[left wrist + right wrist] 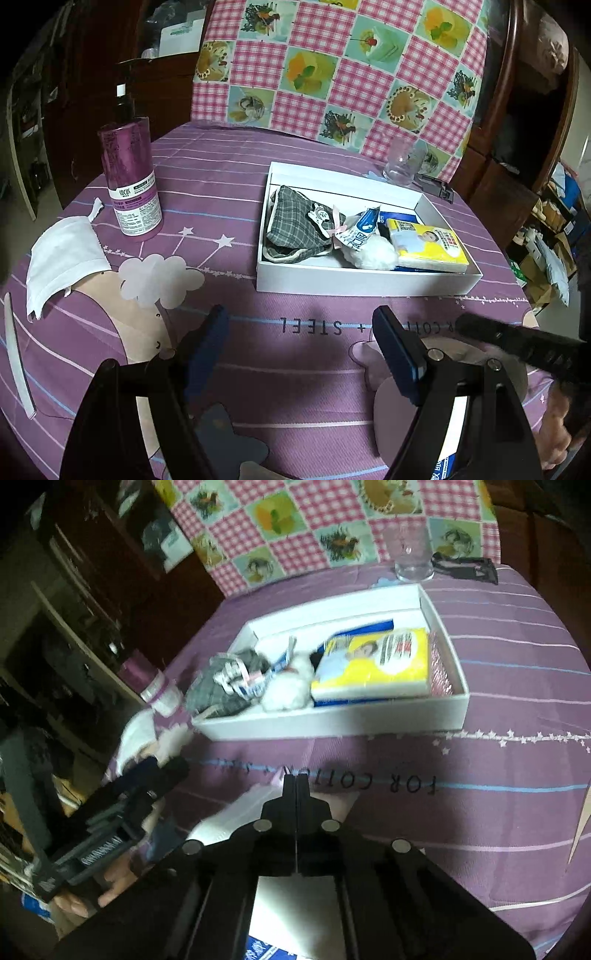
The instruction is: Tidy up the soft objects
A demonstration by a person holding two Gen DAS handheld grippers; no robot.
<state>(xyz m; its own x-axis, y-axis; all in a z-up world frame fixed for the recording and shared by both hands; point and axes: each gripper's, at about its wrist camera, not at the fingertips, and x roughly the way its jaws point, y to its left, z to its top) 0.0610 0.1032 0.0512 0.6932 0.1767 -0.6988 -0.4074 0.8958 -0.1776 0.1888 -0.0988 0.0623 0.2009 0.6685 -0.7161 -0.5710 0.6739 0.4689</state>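
beneath the right gripper (296,786) lies a white, flat packet (236,818) on the purple tablecloth (498,709); the two fingers meet with no gap between them, and it looks as though their tips pinch its near edge, though the blur makes that hard to confirm. ahead of it sits the white box (448,701), already holding a grey plaid pouch (214,690), a ball of cotton wool (286,692) and a yellow tissue pack (373,664).

the left gripper (299,332) hovers with its fingers well apart and nothing between them. ahead and to its left lies a white face mask (62,254), beside a purple bottle (129,177); the white box (362,282) stands ahead and slightly right, with a drinking glass (400,166) beyond it.

the mask is likely very light and limp: it will fold and drape when lifted, so a pinch across the pleated middle or a firm edge should hold better than a strap. the packet seems thin and soft, easy to crumple, best taken by one edge. nothing here looks fragile except the glass, which stands well clear.
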